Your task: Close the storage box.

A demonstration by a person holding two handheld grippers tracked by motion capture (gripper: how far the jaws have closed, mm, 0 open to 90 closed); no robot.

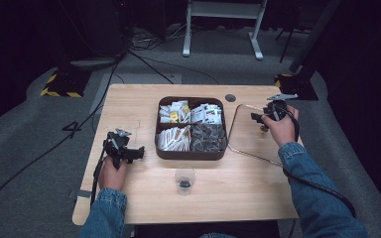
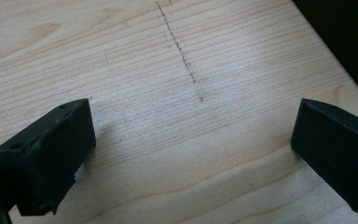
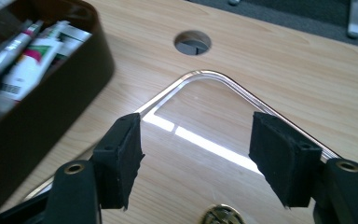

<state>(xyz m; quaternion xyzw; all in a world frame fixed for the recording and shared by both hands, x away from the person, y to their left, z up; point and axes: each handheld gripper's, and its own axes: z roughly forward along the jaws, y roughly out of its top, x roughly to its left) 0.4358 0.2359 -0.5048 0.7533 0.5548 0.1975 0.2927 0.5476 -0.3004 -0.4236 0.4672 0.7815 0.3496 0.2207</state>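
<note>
Your right tongs gape empty over the clear tray, right of the brown organizer box; your left tongs gape above bare counter.

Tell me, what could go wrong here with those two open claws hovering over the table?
The right gripper hangs open over a clear tray that is nearly invisible on the wood, so it could easily bump or misjudge its rim. The small clear cup stands alone near the table's front edge, where a forearm might knock it over.
</note>
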